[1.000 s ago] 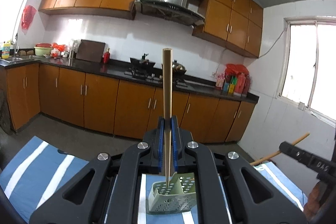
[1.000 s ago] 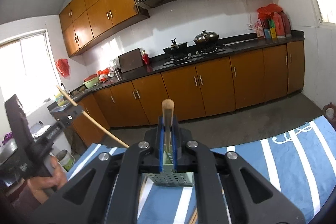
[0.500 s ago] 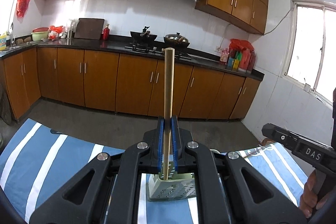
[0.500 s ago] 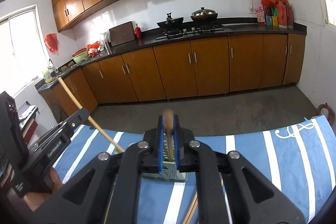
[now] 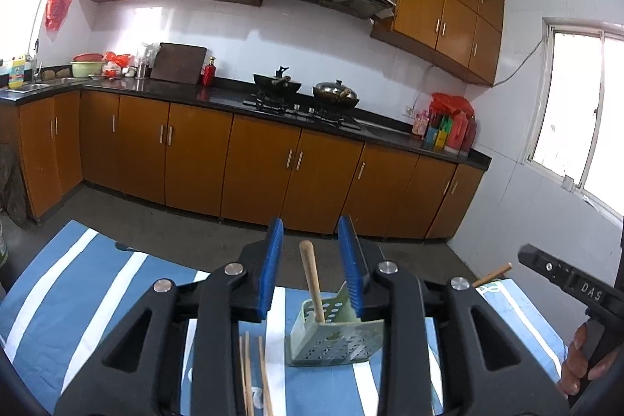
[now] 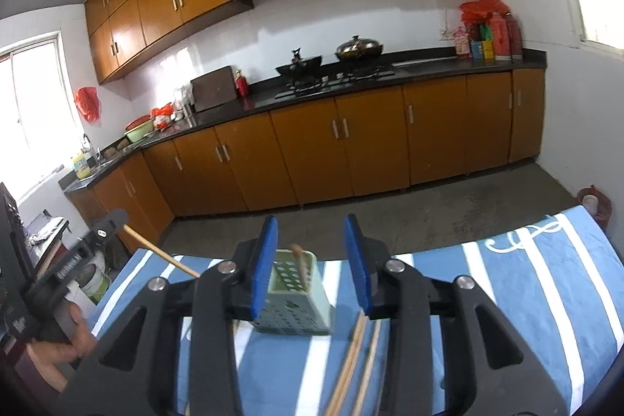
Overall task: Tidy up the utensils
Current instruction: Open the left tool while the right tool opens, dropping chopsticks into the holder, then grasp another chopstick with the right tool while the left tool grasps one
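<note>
A pale green perforated utensil holder (image 5: 335, 338) stands on the blue striped cloth (image 5: 85, 291); it also shows in the right wrist view (image 6: 296, 295). A wooden chopstick (image 5: 311, 279) stands in it, and one shows in the right wrist view (image 6: 299, 266). My left gripper (image 5: 312, 264) is open and empty just above the holder. My right gripper (image 6: 312, 260) is open and empty over the holder. Loose wooden chopsticks lie on the cloth (image 5: 253, 373) (image 6: 355, 361).
The other gripper shows at the right edge of the left view (image 5: 573, 291) and at the left edge of the right view (image 6: 66, 268). Kitchen cabinets (image 5: 273, 162) and a stove with pots (image 5: 304, 88) stand beyond the table's far edge.
Both grippers opened and let go of their chopsticks, which dropped into the holder. Both cameras tilted down slightly toward the table.
</note>
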`<state>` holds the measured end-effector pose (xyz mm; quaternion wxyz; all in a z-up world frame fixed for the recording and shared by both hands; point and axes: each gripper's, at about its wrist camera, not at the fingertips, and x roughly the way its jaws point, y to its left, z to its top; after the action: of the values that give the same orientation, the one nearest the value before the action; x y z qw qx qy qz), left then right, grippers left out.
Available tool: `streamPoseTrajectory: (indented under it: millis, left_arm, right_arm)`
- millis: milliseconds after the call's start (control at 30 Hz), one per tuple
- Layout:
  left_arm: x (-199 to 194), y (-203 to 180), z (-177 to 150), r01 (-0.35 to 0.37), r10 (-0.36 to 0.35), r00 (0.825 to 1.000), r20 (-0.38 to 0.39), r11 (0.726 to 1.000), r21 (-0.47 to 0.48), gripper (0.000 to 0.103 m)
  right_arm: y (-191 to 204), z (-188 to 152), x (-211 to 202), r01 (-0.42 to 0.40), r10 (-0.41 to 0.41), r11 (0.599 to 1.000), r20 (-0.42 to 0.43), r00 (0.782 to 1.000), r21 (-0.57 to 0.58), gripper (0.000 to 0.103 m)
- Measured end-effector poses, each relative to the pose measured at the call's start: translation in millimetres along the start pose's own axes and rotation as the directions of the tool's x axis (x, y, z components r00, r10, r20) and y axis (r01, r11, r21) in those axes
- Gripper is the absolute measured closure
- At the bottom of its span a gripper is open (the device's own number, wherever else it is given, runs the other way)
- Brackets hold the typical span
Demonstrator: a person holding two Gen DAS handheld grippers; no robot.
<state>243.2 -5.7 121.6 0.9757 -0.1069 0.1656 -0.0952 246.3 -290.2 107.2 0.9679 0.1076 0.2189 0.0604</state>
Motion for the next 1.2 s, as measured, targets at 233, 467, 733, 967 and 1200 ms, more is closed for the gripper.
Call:
streamPoseTrajectory:
  millis: [233, 467, 733, 967, 1200]
  left_arm:
    - [-27, 23, -24, -0.022, 0.022, 0.999, -0.027, 1.000, 0.002, 0.072]
    - [-16, 50, -90, -0.122, 0.136, 0.969, -0.207, 0.989, 0.078, 0.072]
    - [-7, 75, -156, -0.150, 0.162, 0.907, -0.388, 0.987, 0.062, 0.072]
    - [-8, 73, -179, -0.128, 0.137, 0.882, -0.451, 0.990, 0.051, 0.073]
    - [3, 62, -196, -0.072, 0.108, 0.855, -0.507, 0.993, 0.089, 0.081]
  right_arm:
    - [-47, -78, 6, 0.107, -0.099, 0.993, -0.146, 0.984, 0.054, 0.064]
    - [-65, -182, 47, 0.151, -0.111, 0.986, -0.407, 0.907, 0.068, 0.082]
    - [-45, -216, 50, 0.158, -0.156, 0.987, -0.434, 0.887, -0.030, 0.082]
    - [-53, -211, 53, 0.236, -0.246, 0.969, -0.408, 0.879, -0.074, 0.095]
    - [-61, -210, 53, 0.257, -0.261, 0.964, -0.402, 0.878, -0.065, 0.095]
